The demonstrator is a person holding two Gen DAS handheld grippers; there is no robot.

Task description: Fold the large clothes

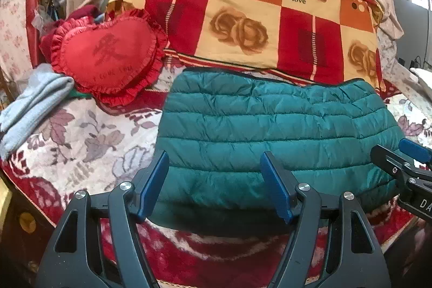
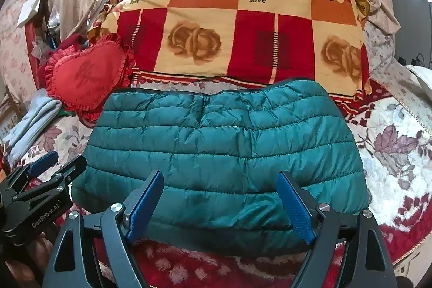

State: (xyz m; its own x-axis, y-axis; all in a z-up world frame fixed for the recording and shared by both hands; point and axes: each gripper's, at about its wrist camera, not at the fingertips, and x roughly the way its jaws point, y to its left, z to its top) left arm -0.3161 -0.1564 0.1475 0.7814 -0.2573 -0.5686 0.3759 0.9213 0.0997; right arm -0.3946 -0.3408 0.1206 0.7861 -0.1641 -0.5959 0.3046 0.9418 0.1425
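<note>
A teal quilted down jacket (image 1: 270, 131) lies folded into a wide rectangle on the flowered bed cover; it also shows in the right wrist view (image 2: 224, 147). My left gripper (image 1: 216, 180) is open and empty, its blue pads just above the jacket's near left edge. My right gripper (image 2: 221, 203) is open and empty over the jacket's near edge. The right gripper shows at the right edge of the left wrist view (image 1: 405, 166). The left gripper shows at the left edge of the right wrist view (image 2: 46, 180).
A red heart-shaped cushion (image 1: 108, 56) lies left of the jacket. A red, orange and cream "love" quilt (image 1: 256, 23) is stacked behind it. A light grey folded garment (image 1: 29, 109) lies at the far left. The bed cover (image 1: 89, 142) spreads around.
</note>
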